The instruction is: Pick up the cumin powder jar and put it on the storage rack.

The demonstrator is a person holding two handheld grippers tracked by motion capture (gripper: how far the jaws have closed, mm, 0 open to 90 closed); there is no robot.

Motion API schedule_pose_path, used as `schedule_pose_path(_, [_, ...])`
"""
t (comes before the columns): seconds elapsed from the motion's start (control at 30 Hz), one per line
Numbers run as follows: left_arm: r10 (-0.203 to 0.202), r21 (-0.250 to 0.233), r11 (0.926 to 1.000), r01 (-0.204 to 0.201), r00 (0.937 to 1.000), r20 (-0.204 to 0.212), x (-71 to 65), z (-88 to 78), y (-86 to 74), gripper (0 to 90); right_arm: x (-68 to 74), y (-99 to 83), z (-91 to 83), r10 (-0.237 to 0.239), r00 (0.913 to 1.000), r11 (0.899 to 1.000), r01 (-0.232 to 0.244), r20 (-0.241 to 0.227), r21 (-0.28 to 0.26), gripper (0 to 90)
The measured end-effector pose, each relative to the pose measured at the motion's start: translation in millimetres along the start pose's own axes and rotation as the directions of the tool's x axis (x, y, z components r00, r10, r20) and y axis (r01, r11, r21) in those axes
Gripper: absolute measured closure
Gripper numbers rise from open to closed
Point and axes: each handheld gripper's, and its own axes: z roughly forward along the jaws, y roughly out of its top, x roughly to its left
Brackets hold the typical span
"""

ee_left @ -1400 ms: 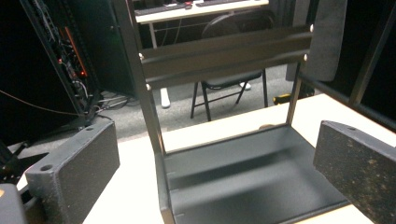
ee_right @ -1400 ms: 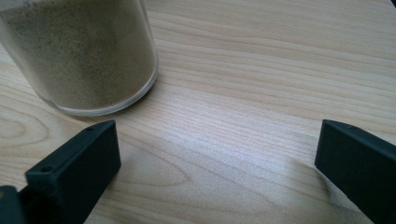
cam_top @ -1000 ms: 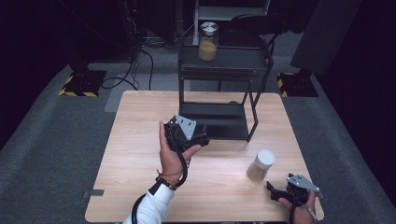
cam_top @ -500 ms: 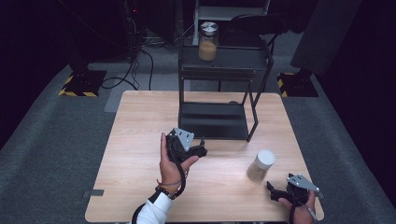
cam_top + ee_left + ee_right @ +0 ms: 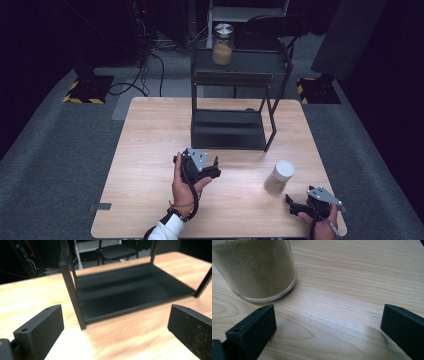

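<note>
While the white-lidded jar [image 5: 279, 177] of tan powder stands upright on the wooden table [image 5: 150, 130], toward its near right part, the right gripper [image 5: 300, 204] sits just beside it, low over the near right corner and apart from the glass. From the right gripper view the jar [image 5: 257, 267] fills the upper left, and both black jaws are spread wide with nothing but bare wood grain between them. The left gripper [image 5: 200, 164] is held in a hand [image 5: 184, 187] above the middle of the table, near the front edge of the black metal rack [image 5: 228, 130]; its own view looks at the rack's lower shelf [image 5: 130, 287] and one front leg, the jaws again wide apart and holding nothing. On the rack's top shelf a second jar [image 5: 222, 45] with a metal lid stands upright, holding what appears to be a similar tan filling, though it is small and dim at that distance. Grey carpet [image 5: 55, 150] surrounds the table.
</note>
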Motion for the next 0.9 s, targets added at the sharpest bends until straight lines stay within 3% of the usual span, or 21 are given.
schedule_pose_path(0.53, [0.004, 0.081, 0.9967, -0.006, 0.9997, 0.025, 1.8, 6.5, -33.1, 0.2, -0.4, 0.2, 0.1, 0.002, 1.0, 1.0, -0.002, -0.002, 0.001, 0.0])
schedule_pose_path(0.9, [-0.017, 0.127, 0.9918, 0.013, 0.9995, 0.027, 5.1, 9.9, -44.0, 0.1, -0.7, 0.5, 0.2, 0.003, 1.0, 1.0, -0.003, -0.003, 0.002, 0.0])
